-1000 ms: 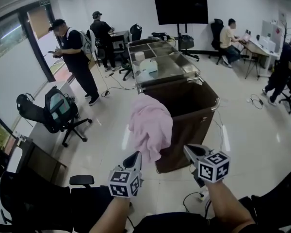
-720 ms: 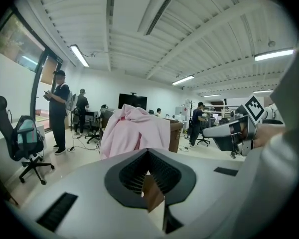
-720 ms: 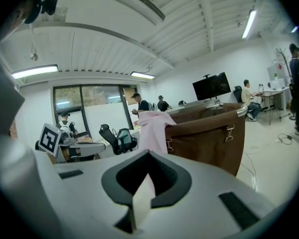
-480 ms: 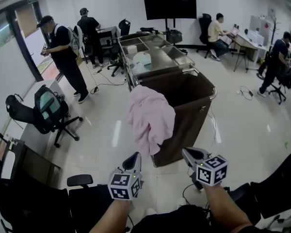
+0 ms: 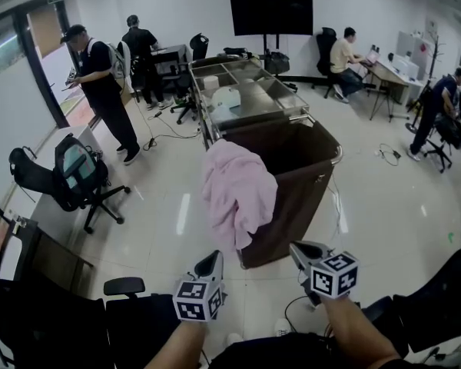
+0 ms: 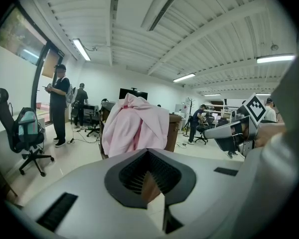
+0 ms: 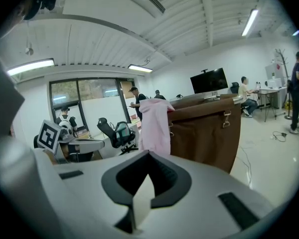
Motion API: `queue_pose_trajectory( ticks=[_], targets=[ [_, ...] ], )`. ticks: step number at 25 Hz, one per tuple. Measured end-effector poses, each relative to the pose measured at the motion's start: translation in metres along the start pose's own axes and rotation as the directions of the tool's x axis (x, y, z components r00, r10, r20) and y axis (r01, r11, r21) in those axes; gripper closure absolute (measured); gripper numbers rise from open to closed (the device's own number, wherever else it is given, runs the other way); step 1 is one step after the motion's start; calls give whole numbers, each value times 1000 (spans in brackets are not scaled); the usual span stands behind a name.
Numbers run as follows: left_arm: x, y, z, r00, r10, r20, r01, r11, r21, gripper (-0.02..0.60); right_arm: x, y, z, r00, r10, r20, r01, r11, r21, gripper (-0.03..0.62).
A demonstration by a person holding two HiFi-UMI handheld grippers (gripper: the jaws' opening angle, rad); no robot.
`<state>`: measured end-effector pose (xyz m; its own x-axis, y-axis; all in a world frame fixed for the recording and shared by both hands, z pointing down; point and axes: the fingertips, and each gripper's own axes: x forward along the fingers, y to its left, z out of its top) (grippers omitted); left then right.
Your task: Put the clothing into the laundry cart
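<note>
A pink garment [image 5: 237, 189] hangs draped over the near left corner of the brown laundry cart [image 5: 303, 177], most of it down the outside wall. My left gripper [image 5: 213, 258] is shut and empty, just below and short of the garment's hem. My right gripper [image 5: 299, 247] is shut too, with nothing in it, in front of the cart's near wall. The left gripper view shows the pink garment [image 6: 134, 124] ahead and the right gripper [image 6: 228, 135] beside it. In the right gripper view the garment [image 7: 157, 126] hangs on the cart [image 7: 204, 133].
A steel trolley [image 5: 253, 98] stands right behind the cart. Black office chairs [image 5: 69, 179] are at the left and near my feet [image 5: 127, 287]. Cables [image 5: 292, 314] lie on the floor. Several people stand or sit around the room, the nearest [image 5: 96, 83] at the left.
Both grippers have sunk lower and drawn back a little from the garment's hem. The pink garment stays draped on the cart's corner.
</note>
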<state>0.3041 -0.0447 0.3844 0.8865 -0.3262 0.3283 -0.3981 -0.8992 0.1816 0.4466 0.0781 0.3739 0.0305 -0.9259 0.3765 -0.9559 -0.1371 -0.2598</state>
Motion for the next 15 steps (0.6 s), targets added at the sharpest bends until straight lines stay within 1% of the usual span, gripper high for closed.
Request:
queue_pose_trajectory(
  ticks=[7,11,15],
  targets=[
    [3,-5,3,1000,19,6,-19,1000,0,581,5,4,3,999,44,-3,-44,999,-25,583],
    [5,-10,5,1000,17,2,-18,1000,18,581,6,2,8,998,56,3,-56,998,-34,583],
    [2,-9,7,1000,25,5,-26,999,20,581,8,4,9,998,68,-7,-68,997,-44,583]
  ],
)
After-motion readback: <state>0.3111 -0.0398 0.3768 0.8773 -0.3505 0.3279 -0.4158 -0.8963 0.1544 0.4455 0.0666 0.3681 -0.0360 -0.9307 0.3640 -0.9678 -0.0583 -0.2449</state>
